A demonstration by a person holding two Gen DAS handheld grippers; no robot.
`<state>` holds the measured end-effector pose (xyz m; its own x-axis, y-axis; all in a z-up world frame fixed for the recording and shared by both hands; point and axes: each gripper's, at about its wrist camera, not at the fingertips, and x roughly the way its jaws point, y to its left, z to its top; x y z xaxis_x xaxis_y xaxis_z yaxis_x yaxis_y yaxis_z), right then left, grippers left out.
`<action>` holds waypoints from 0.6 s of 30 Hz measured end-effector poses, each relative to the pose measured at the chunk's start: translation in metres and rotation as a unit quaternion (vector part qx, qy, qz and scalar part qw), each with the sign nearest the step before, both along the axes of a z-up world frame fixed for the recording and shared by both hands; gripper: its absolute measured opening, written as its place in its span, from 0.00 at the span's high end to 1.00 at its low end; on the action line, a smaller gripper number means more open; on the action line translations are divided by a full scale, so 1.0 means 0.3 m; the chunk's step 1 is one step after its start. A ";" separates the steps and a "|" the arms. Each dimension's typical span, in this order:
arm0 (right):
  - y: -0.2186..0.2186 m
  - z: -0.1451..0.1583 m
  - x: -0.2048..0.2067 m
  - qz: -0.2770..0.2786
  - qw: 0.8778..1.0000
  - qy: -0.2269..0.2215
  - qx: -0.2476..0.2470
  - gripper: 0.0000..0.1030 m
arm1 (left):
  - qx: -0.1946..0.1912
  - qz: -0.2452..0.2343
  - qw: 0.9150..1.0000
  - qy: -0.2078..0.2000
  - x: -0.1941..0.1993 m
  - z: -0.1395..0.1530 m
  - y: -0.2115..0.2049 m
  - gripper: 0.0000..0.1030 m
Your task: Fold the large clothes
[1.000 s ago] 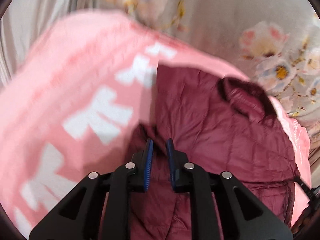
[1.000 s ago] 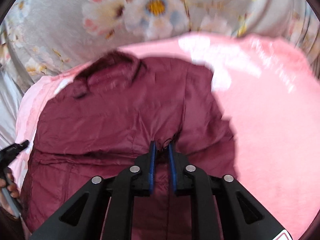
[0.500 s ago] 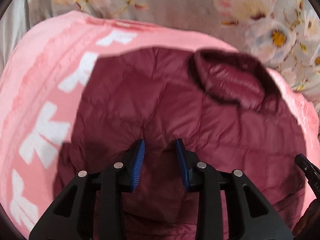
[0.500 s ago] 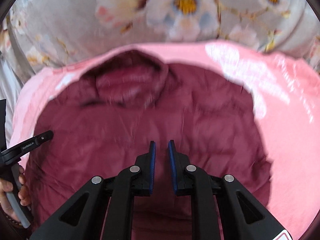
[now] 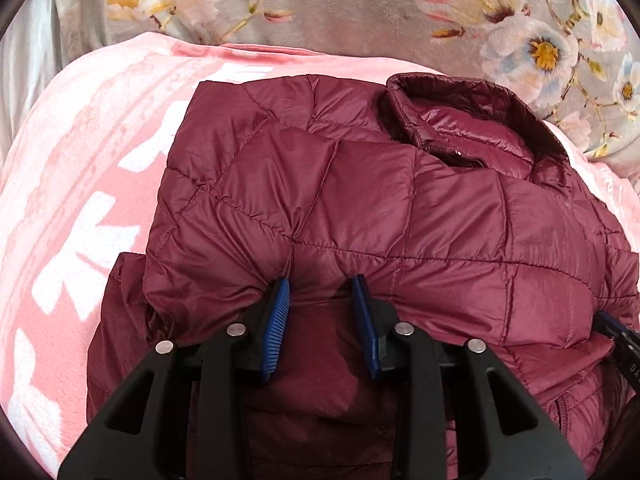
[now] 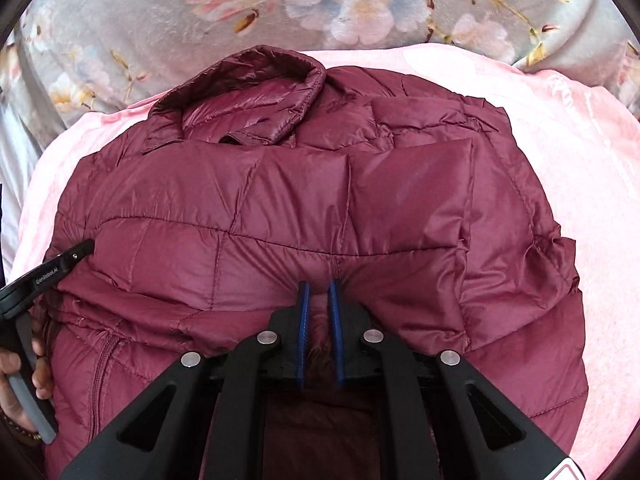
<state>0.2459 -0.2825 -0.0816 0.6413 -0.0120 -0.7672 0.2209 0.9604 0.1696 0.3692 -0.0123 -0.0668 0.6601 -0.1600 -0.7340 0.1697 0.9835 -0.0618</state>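
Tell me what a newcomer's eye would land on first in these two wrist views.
A glossy maroon quilted jacket fills the middle, folded over itself on a pink blanket. Its collar lies at the far end, toward a floral bedspread. At the near fold, the right gripper pinches fabric.

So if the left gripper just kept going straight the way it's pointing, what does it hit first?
Most likely the maroon puffer jacket. The left gripper has its open jaws right at the folded-over quilted edge, so that edge comes first, though depth is hard to judge.
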 end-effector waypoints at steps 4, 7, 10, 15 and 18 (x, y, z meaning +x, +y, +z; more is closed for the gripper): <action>0.007 -0.001 0.002 -0.001 1.000 0.000 -0.006 0.92 | 0.017 0.001 1.000 -0.003 -0.004 -0.001 -0.014 0.69; 0.001 0.000 0.001 0.000 1.000 0.000 -0.004 0.92 | 0.026 0.002 1.000 -0.004 -0.005 -0.001 -0.019 0.69; -0.006 0.005 0.003 0.002 1.000 0.002 0.005 0.91 | 0.013 -0.002 1.000 0.000 -0.005 0.013 -0.005 0.68; -0.073 0.091 0.008 0.005 0.993 -0.006 0.119 0.71 | -0.108 -0.012 0.993 0.041 0.038 0.159 0.078 0.56; -0.121 0.167 0.077 0.000 0.983 -0.039 0.181 0.67 | -0.157 -0.017 0.987 0.034 0.133 0.261 0.061 0.38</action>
<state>0.2689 -0.3188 -0.0316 0.6978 0.2535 -0.6699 0.1935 0.8338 0.5170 0.4091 0.0060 0.0115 0.6012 -0.4081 -0.6870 0.1882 0.9079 -0.3746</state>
